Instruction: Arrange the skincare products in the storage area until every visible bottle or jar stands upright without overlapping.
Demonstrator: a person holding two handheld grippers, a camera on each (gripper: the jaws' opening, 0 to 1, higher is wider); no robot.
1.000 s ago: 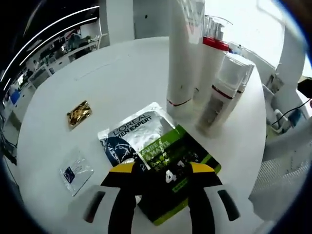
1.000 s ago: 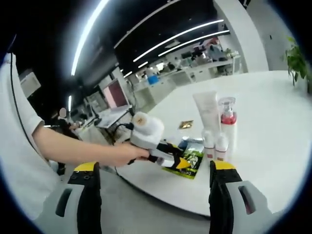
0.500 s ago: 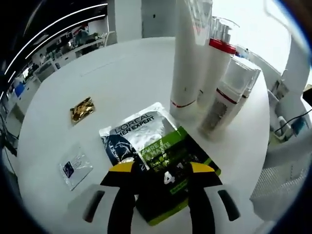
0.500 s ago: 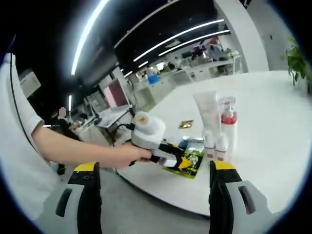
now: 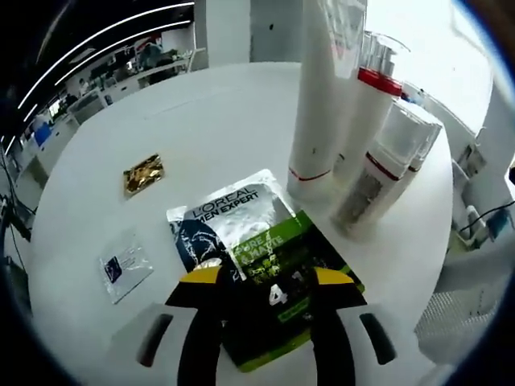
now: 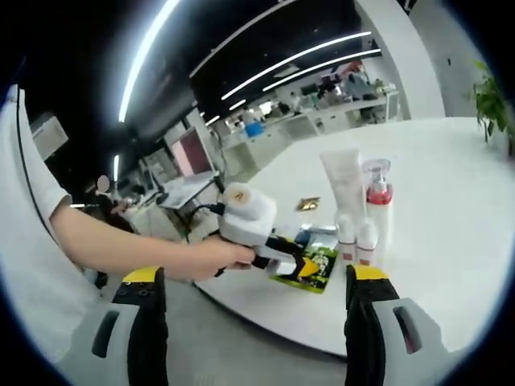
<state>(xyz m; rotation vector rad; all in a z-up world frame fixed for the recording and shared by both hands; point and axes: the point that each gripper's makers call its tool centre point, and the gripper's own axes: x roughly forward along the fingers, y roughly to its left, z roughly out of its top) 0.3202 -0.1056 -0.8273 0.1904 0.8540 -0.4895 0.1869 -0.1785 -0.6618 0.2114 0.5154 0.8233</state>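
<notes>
Left tool (image 5: 265, 283), jaws apart, hovers over the floppy, slick sachet (image 5: 269, 277) beside the upright bottles (image 5: 378, 169) — pinch its near edge.

Round white table (image 5: 217, 112) with upright bottles (image 5: 378, 161), tall tube (image 5: 318, 96), flat sachets (image 5: 241, 233), gold packet (image 5: 143, 174), clear packet (image 5: 123, 265).

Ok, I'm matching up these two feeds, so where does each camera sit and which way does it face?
Left gripper view: rides on the left gripper, low over the white table, facing down at the green sachet between its own open jaws.
Right gripper view: rides on the right gripper, off the table's edge, facing the table; its open jaws and the person's arm show.
Shared: the sachet, tall tube, red-collared bottle.
</notes>
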